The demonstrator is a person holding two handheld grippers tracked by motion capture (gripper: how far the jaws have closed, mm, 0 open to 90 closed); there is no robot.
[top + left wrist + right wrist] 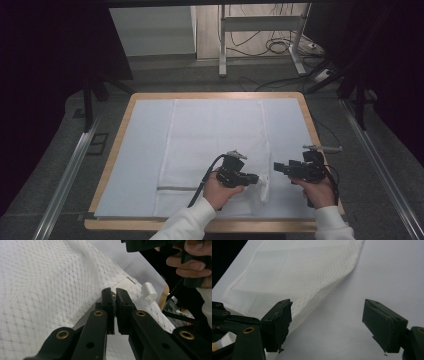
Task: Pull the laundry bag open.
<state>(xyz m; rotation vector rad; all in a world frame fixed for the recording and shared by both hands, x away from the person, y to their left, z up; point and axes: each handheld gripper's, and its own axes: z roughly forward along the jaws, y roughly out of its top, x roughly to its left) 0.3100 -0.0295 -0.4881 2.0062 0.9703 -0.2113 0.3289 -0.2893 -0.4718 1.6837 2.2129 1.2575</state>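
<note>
Left tongs (252, 178) are pressed together on the hemmed corner of the white cloth (215, 140), pinching it just at their tips; the rest of the cloth lies flat on the bench (150, 95), spreading away to the left of and beyond them. Grip looks thin, near the hem, so I'd keep the pinch firm and lift slowly, or it may slip out. Right tongs (278, 167) are spread wide, holding nothing, hovering just right of the raised corner. From the right gripper view the cloth's lifted edge (322, 293) sits just beside my left jaw. Next I'd slide that jaw under the edge and close only with both layers between.
</note>
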